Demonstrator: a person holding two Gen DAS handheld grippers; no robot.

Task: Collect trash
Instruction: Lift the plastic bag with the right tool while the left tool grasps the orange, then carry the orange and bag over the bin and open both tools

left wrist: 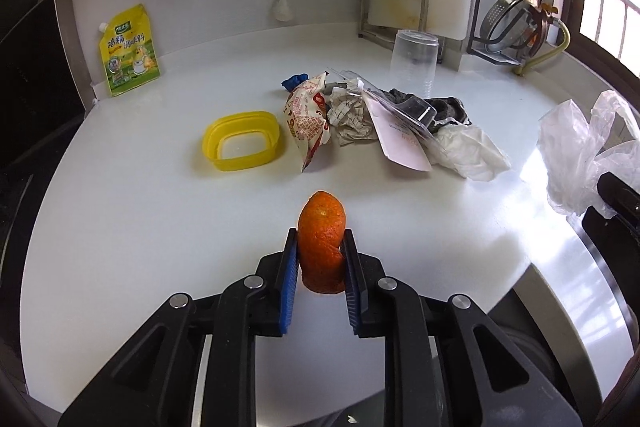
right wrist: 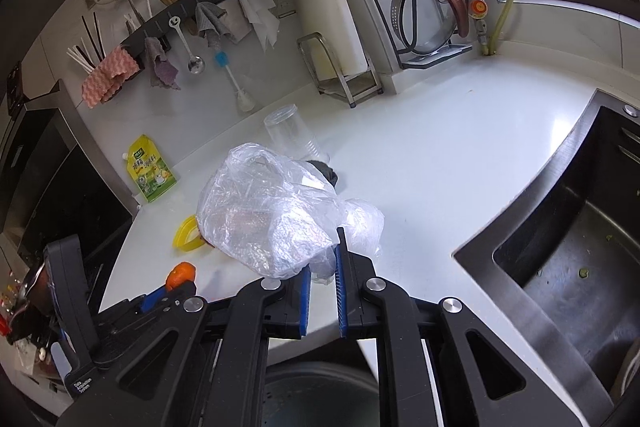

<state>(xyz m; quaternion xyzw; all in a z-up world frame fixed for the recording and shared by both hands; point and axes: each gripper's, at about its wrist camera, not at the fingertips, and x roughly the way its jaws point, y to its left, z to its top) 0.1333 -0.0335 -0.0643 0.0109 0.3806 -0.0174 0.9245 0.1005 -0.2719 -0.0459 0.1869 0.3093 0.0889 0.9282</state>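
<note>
My left gripper (left wrist: 321,247) is shut on a piece of orange peel (left wrist: 322,239), held just above the white counter (left wrist: 140,227); the peel (right wrist: 181,274) also shows at the lower left of the right wrist view. My right gripper (right wrist: 323,259) is shut on the edge of a clear plastic bag (right wrist: 272,219), which billows up in front of it; the bag (left wrist: 580,163) shows at the right edge of the left wrist view. Behind the peel lies a pile of trash: a printed wrapper (left wrist: 308,119), crumpled paper (left wrist: 350,115), a white card (left wrist: 400,143) and a white tissue (left wrist: 472,151).
A yellow plastic ring (left wrist: 242,139) lies left of the pile. A yellow pouch (left wrist: 128,51) leans on the wall. A clear cup (left wrist: 414,63) stands upside down behind the pile. The steel sink (right wrist: 580,247) opens at the right. A rack with pot lids (right wrist: 424,7) stands at the back.
</note>
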